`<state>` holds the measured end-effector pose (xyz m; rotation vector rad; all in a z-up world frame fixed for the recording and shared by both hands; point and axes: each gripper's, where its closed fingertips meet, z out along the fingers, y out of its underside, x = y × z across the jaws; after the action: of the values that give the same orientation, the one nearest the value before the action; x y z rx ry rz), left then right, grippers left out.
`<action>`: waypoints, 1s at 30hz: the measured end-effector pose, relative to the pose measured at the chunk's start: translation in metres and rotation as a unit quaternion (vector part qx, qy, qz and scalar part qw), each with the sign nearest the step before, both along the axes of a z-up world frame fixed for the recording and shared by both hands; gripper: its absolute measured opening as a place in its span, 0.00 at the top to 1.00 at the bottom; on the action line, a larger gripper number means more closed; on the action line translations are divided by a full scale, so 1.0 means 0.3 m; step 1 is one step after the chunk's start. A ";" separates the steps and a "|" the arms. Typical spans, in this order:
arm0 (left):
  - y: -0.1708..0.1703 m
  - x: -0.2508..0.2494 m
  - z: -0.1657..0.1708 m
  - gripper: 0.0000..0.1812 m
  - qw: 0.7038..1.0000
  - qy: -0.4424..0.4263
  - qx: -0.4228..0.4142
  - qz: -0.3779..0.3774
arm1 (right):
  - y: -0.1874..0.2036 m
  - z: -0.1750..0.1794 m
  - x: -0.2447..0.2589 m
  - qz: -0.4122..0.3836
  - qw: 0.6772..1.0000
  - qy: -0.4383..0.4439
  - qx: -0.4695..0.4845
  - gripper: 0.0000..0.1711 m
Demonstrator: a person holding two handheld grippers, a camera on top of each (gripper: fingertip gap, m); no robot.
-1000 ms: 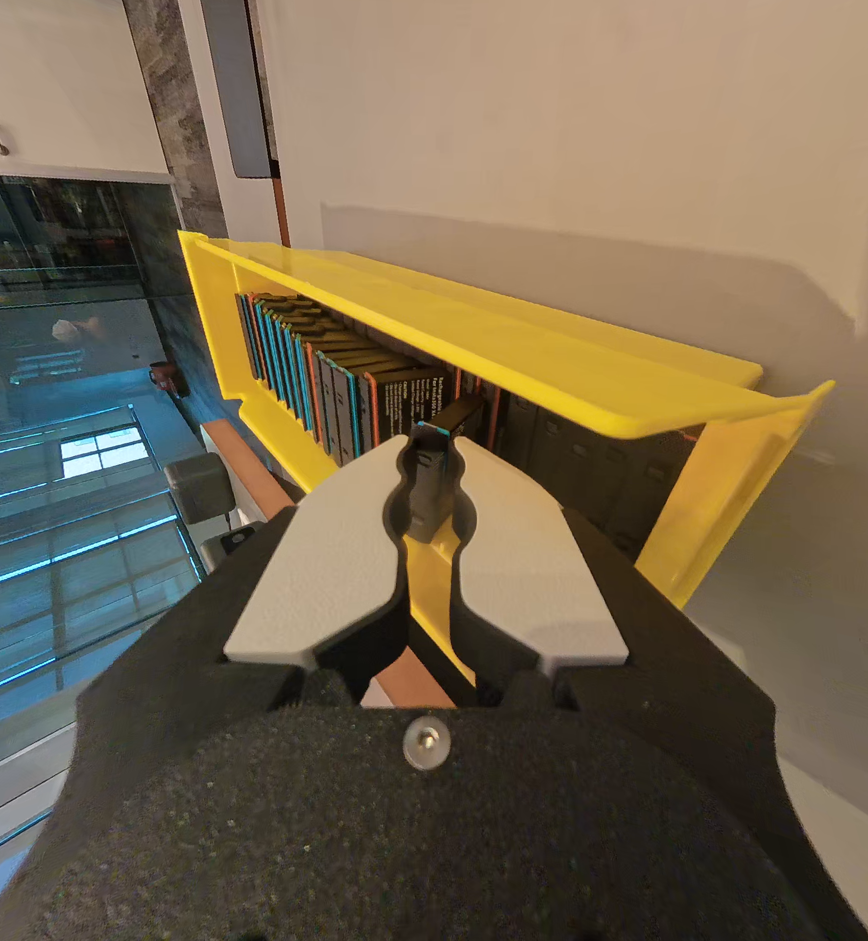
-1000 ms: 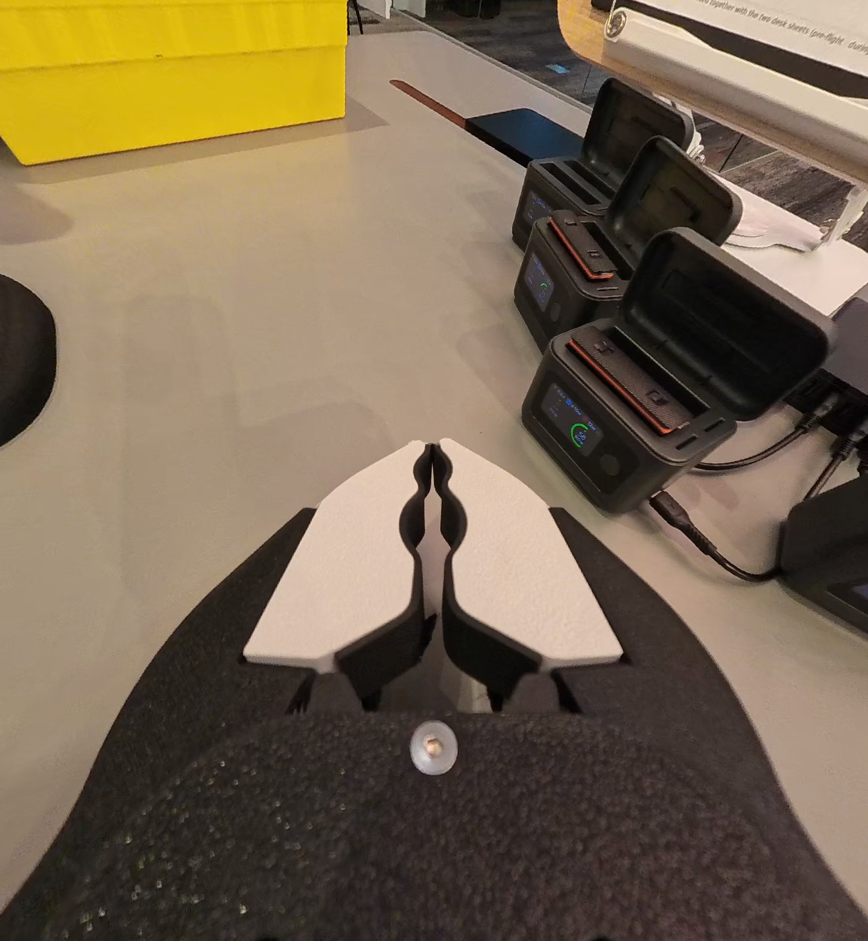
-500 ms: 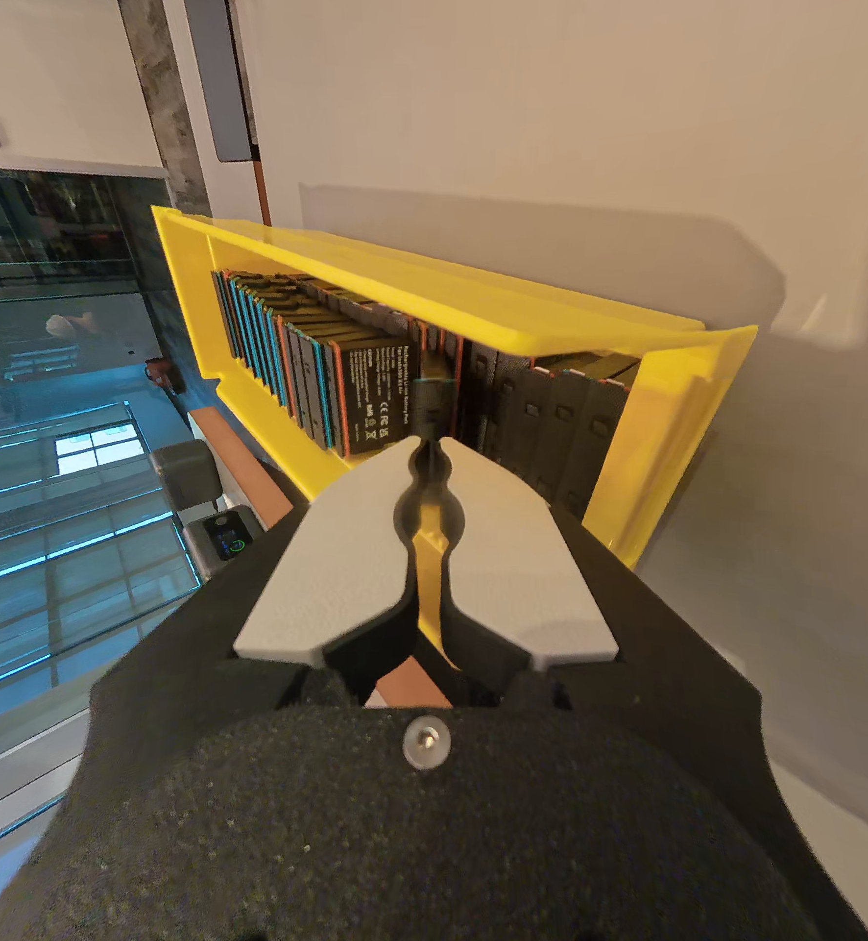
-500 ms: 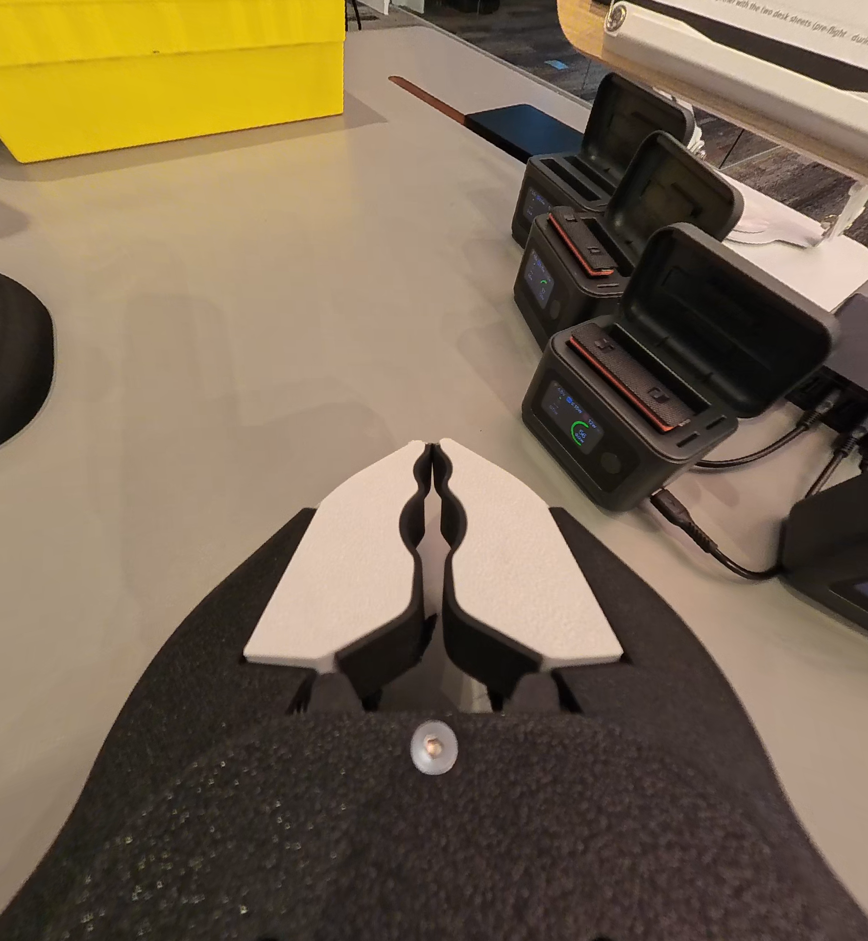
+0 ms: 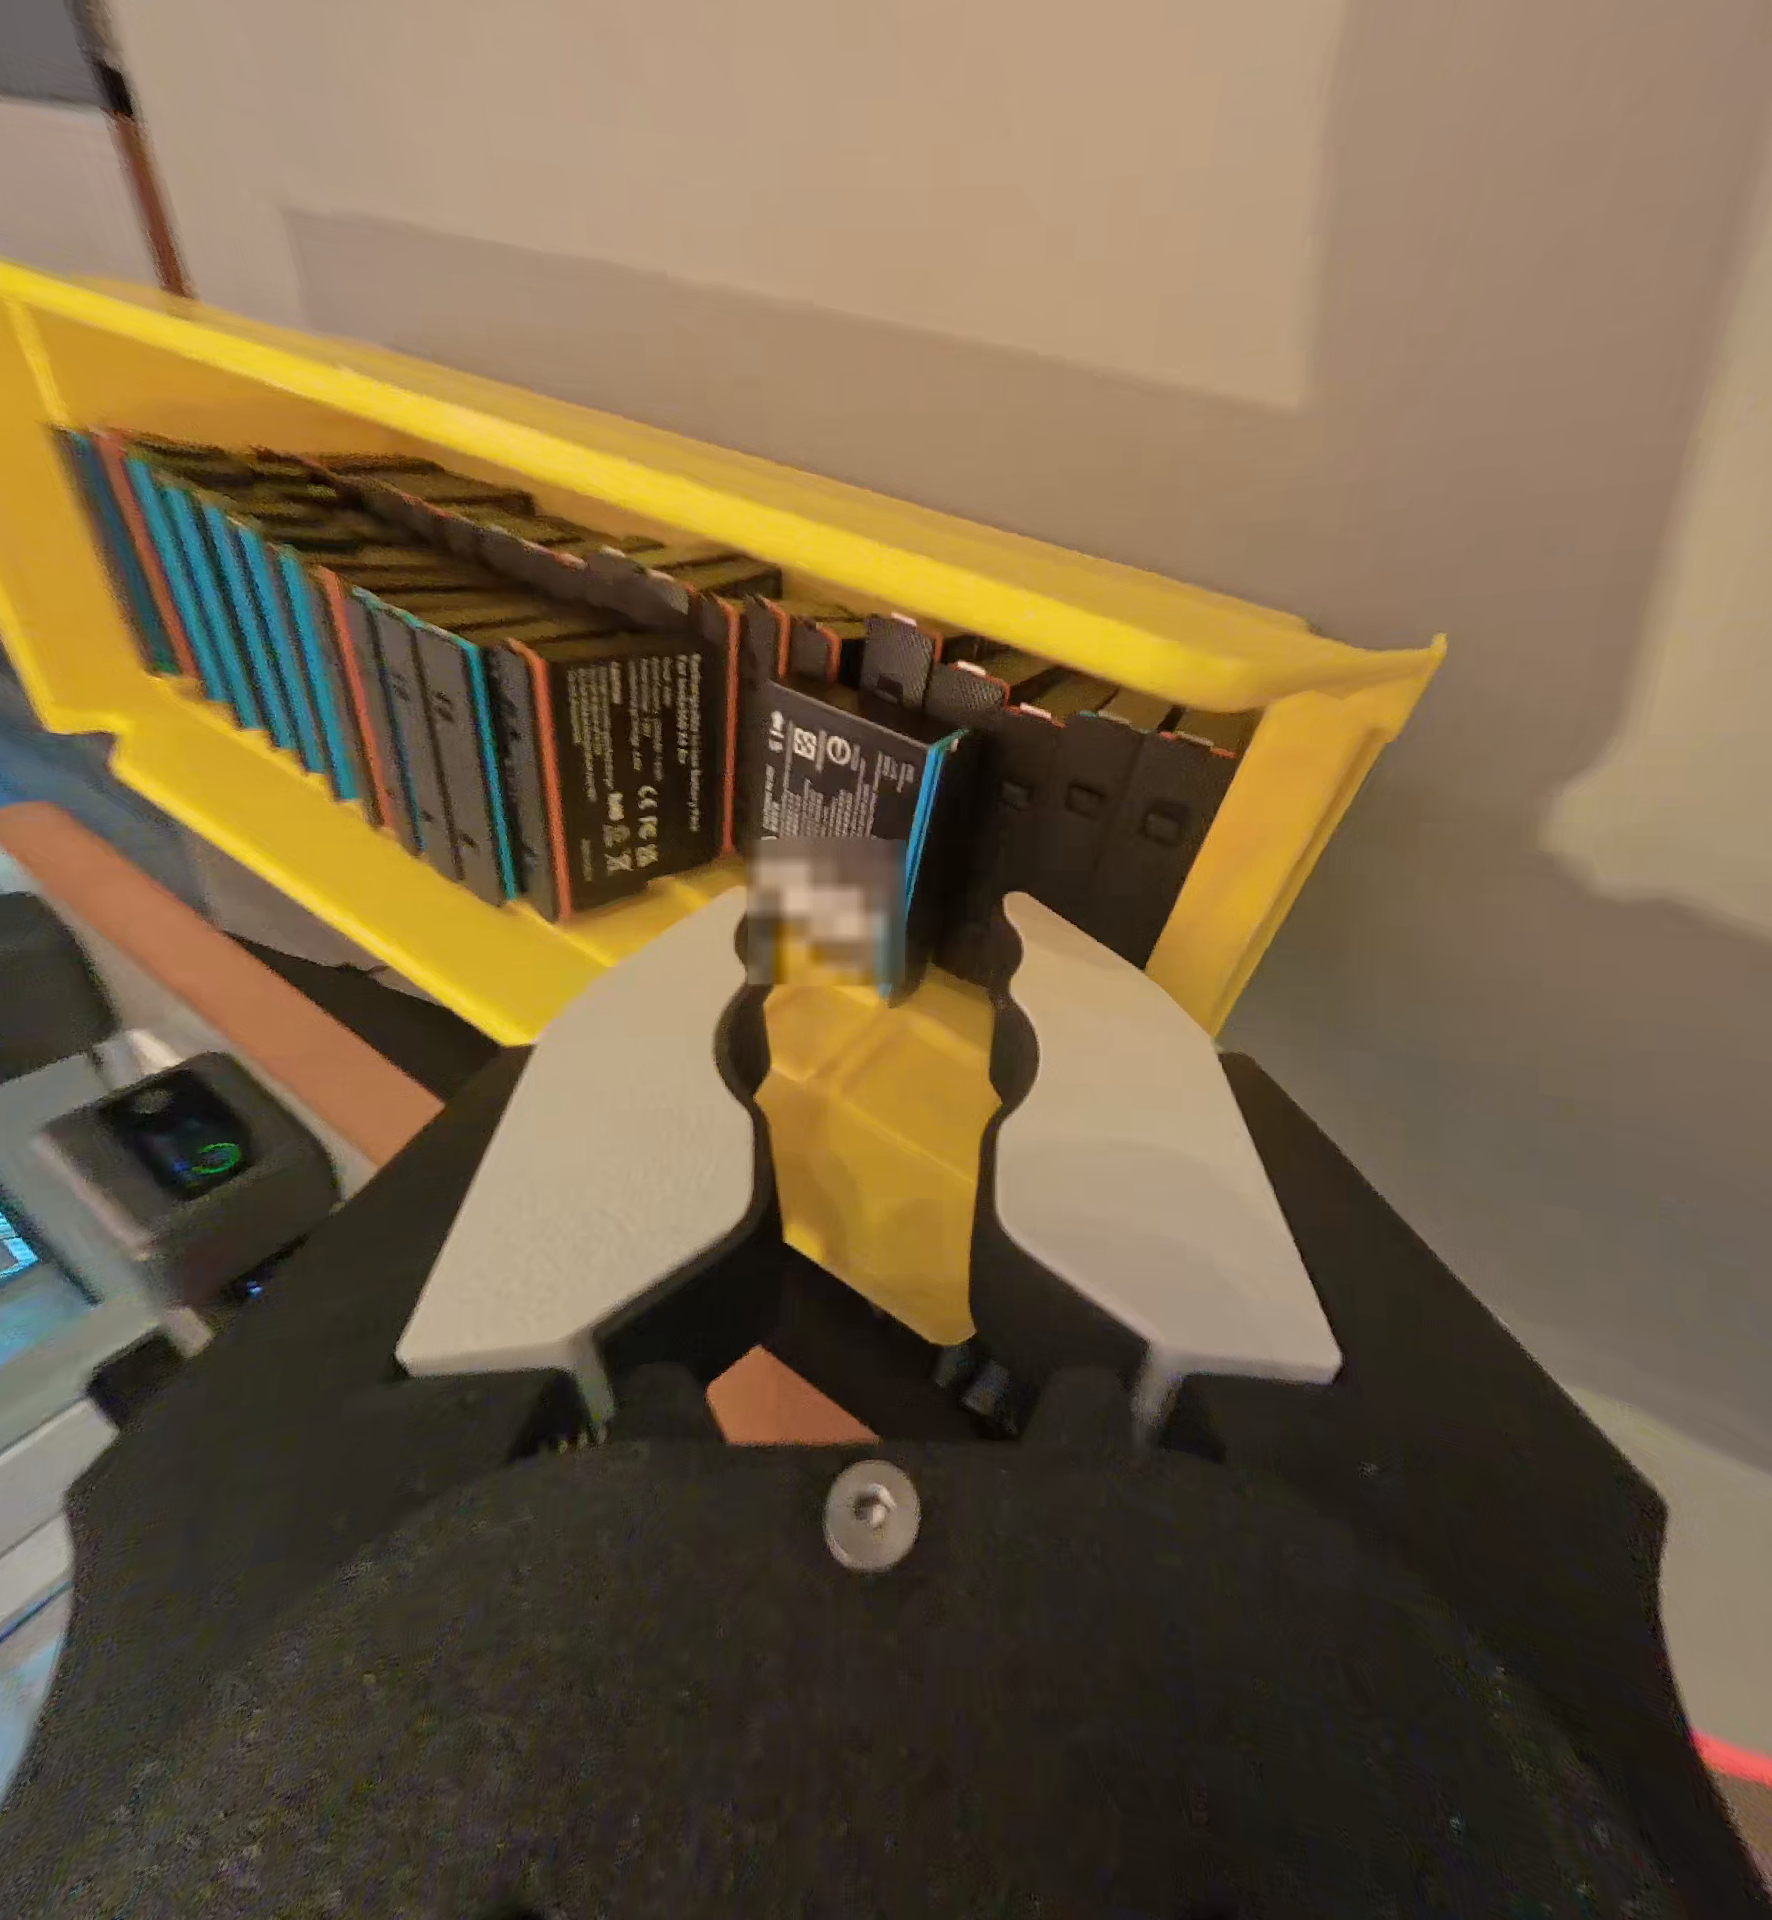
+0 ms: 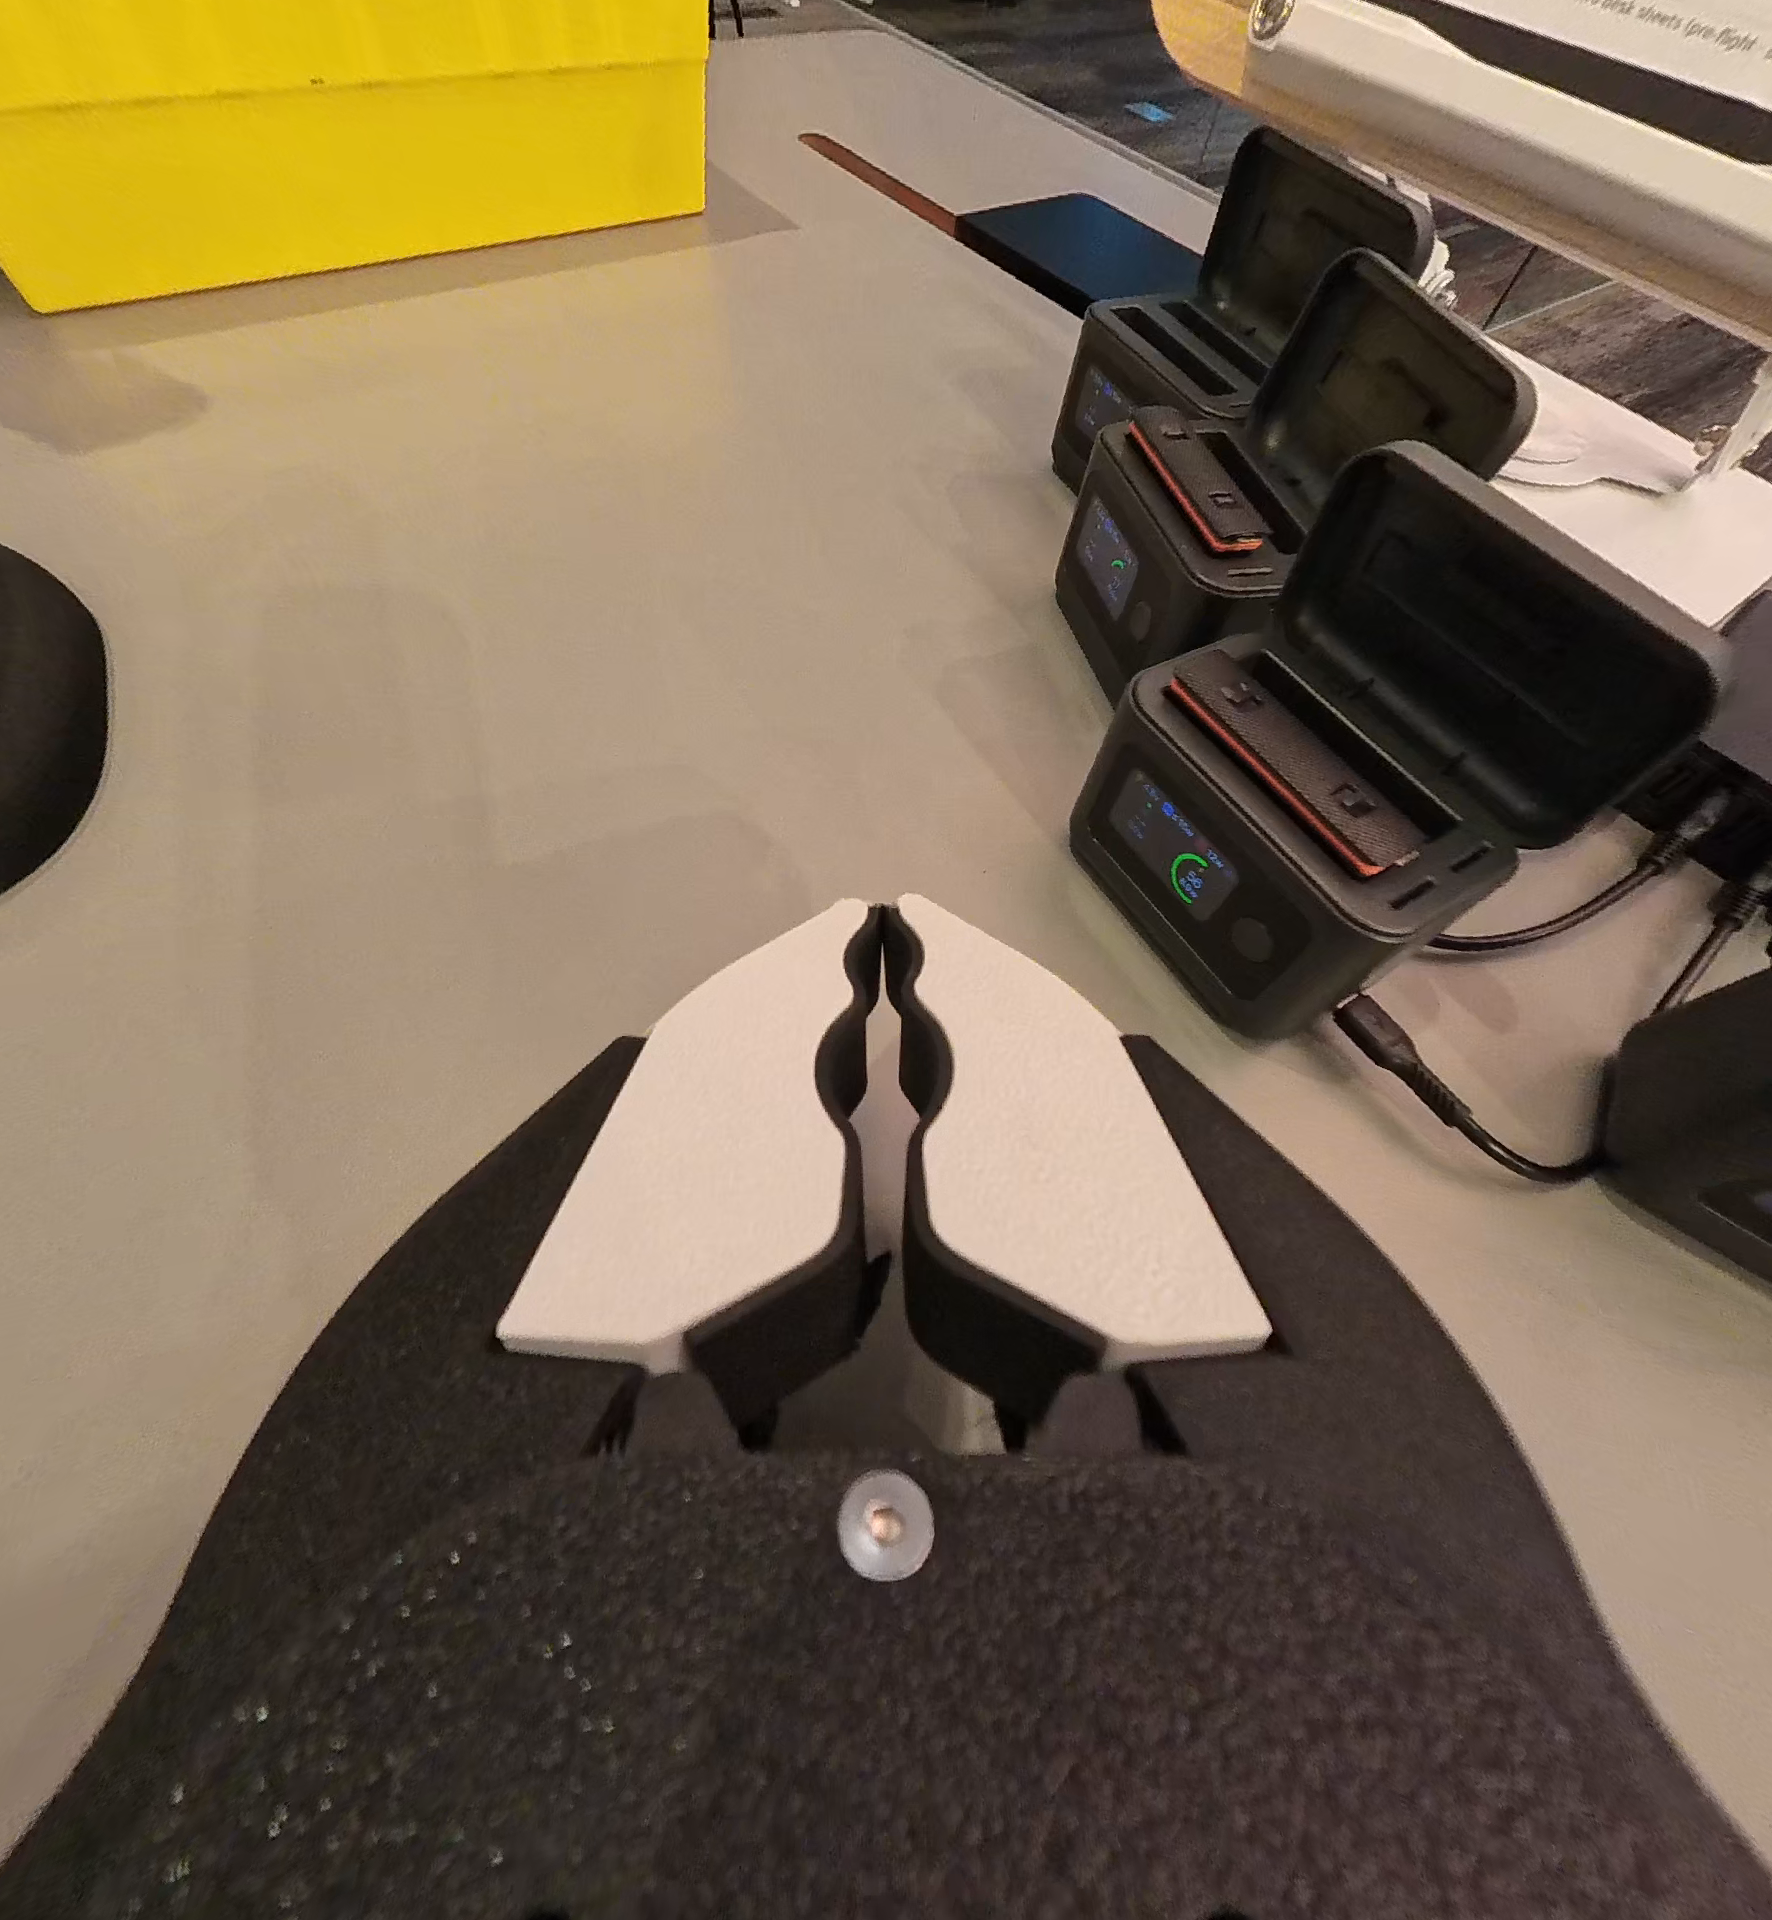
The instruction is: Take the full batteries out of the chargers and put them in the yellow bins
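Now the left gripper has spread apart, its battery dropped into the yellow bin; right gripper stays together.

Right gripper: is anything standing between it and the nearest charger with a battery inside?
Nothing visible does. The right gripper, shut and empty, hangs over bare table. The nearest charger stands ahead to its right with its lid up, and the battery in its front slot is uncovered.

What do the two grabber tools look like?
Both look alike. The left tool and right tool each have two pale grey fingers with wavy black inner edges, on a bumpy black body with one silver screw. No cables or sleeves show.
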<state>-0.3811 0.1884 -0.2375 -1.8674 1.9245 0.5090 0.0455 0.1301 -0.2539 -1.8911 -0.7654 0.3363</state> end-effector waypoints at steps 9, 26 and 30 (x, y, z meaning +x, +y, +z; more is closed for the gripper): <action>0.048 0.009 -0.026 0.73 0.989 0.054 -0.135 0.028 | -0.008 -0.008 -0.011 0.014 1.000 -0.006 -0.006 1.00; 0.030 0.023 -0.020 0.77 0.984 0.032 -0.170 0.038 | -0.014 -0.014 -0.021 0.025 1.000 -0.015 -0.004 1.00; 0.034 0.011 0.085 0.77 0.991 -0.007 -0.127 0.047 | -0.021 0.010 -0.032 0.035 0.999 0.000 0.010 1.00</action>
<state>-0.3780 0.1986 -0.2119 -2.1210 1.9755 0.2875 0.0360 0.1239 -0.2509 -1.8488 -0.8323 0.3715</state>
